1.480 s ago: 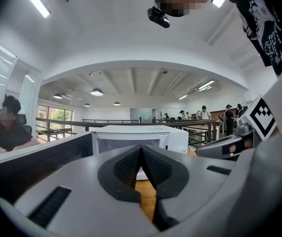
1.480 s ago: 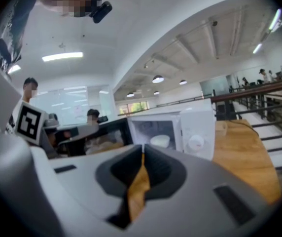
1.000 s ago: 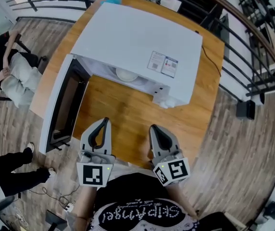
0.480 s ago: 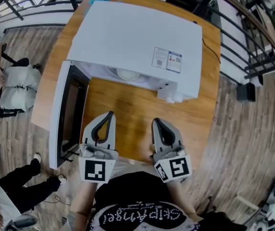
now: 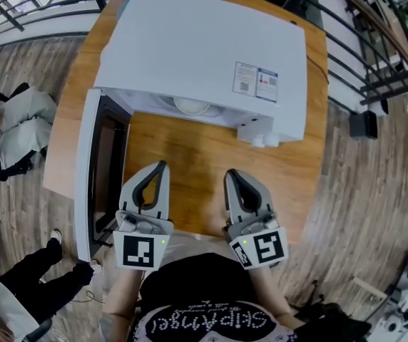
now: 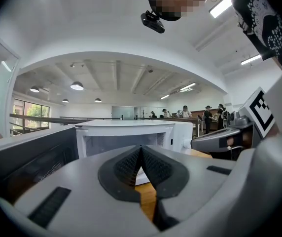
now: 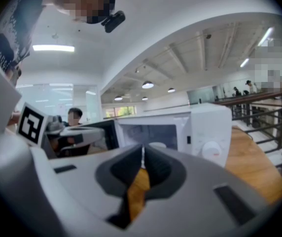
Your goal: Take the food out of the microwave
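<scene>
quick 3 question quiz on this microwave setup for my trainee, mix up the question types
1. True or false: the door of the microwave stands open, swung out to the person's left.
2. What shows inside the microwave? A) a white dish B) a red mug C) a glass bottle
3. Fill in: the jaws of the left gripper and the right gripper are both ____.

Key: 1 true; 2 A; 3 shut, with nothing held between them.
</scene>
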{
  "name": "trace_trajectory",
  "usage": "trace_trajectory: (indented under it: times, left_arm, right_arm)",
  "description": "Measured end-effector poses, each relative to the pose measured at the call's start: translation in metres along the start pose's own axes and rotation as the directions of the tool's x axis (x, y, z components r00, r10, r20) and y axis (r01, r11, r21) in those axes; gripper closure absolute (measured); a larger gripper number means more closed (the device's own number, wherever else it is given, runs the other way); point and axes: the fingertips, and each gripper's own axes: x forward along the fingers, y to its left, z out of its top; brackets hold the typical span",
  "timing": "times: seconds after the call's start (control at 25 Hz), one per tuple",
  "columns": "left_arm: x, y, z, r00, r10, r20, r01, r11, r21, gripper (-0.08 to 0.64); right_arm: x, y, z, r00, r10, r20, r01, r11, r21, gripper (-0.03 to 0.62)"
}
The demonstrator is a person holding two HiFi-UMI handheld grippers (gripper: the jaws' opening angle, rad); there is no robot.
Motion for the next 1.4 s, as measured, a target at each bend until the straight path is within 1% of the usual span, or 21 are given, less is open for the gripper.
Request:
trace_trajectory:
  times: [0.08,0.2,0.36,0.4,0.44,0.48,0.64,0.72,0.76,0.84,0.92,1.04,1.12,1.2,1.28,1.4]
  left_arm:
    - [0.006,0.005,-0.002,1.000,-0.002,-0.017,0.002,1.000,0.029,0.528]
    - [0.020,0.011,-0.006,0.999,-0.010,-0.034,0.012,0.999,0.040,0.525]
    - [0.039,0.015,-0.008,0.998,-0.043,-0.050,0.046,0.997,0.062,0.473]
    - [0.044,0.015,-0.009,0.997,-0.056,-0.054,0.060,0.995,0.075,0.457]
    - [0.050,0.016,-0.011,0.996,-0.070,-0.058,0.075,0.993,0.089,0.435]
    - [0.055,0.016,-0.013,0.995,-0.080,-0.064,0.087,0.991,0.102,0.420]
    - [0.077,0.024,-0.021,0.989,-0.113,-0.100,0.127,0.982,0.141,0.378]
    - [0.089,0.031,-0.025,0.984,-0.125,-0.124,0.148,0.969,0.198,0.331]
    - [0.094,0.035,-0.028,0.982,-0.127,-0.142,0.157,0.961,0.228,0.322]
    - [0.105,0.042,-0.040,0.972,-0.126,-0.196,0.177,0.946,0.272,0.300]
    - [0.116,0.046,-0.054,0.956,-0.128,-0.262,0.210,0.927,0.311,0.276]
    - [0.129,0.046,-0.069,0.927,-0.138,-0.349,0.272,0.887,0.374,0.256]
    - [0.137,0.045,-0.077,0.909,-0.148,-0.389,0.310,0.864,0.396,0.247]
    - [0.145,0.047,-0.086,0.893,-0.151,-0.424,0.338,0.847,0.410,0.245]
    - [0.153,0.051,-0.095,0.880,-0.143,-0.453,0.353,0.835,0.422,0.245]
    - [0.162,0.055,-0.103,0.869,-0.154,-0.471,0.369,0.836,0.407,0.245]
  right_arm:
    - [0.005,-0.002,0.000,1.000,-0.003,-0.004,0.003,1.000,-0.015,0.555]
    - [0.015,-0.006,-0.001,1.000,-0.003,-0.017,0.002,0.999,-0.049,0.555]
    - [0.031,-0.007,-0.001,1.000,0.005,-0.023,-0.007,0.997,-0.078,0.549]
    - [0.035,-0.007,-0.002,1.000,0.008,-0.028,-0.011,0.996,-0.086,0.528]
    - [0.040,-0.006,-0.003,0.999,0.012,-0.035,-0.015,0.995,-0.094,0.480]
    - [0.044,-0.006,-0.005,0.999,0.014,-0.042,-0.018,0.995,-0.103,0.457]
    - [0.060,-0.007,-0.014,0.997,0.012,-0.080,-0.025,0.987,-0.159,0.442]
    - [0.070,-0.009,-0.020,0.994,0.009,-0.113,-0.030,0.983,-0.183,0.423]
    - [0.075,-0.011,-0.024,0.991,0.004,-0.133,-0.030,0.980,-0.196,0.410]
    - [0.086,-0.017,-0.030,0.986,-0.012,-0.163,-0.025,0.975,-0.220,0.393]
    - [0.096,-0.022,-0.035,0.983,-0.024,-0.182,-0.020,0.972,-0.232,0.382]
    - [0.111,-0.026,-0.041,0.978,-0.034,-0.204,-0.018,0.968,-0.249,0.373]
    - [0.121,-0.028,-0.047,0.973,-0.040,-0.229,-0.022,0.965,-0.262,0.365]
    - [0.132,-0.029,-0.055,0.967,-0.046,-0.250,-0.024,0.962,-0.271,0.353]
    - [0.143,-0.031,-0.063,0.962,-0.062,-0.264,-0.018,0.957,-0.290,0.337]
    - [0.156,-0.035,-0.070,0.953,-0.089,-0.289,-0.007,0.949,-0.315,0.330]
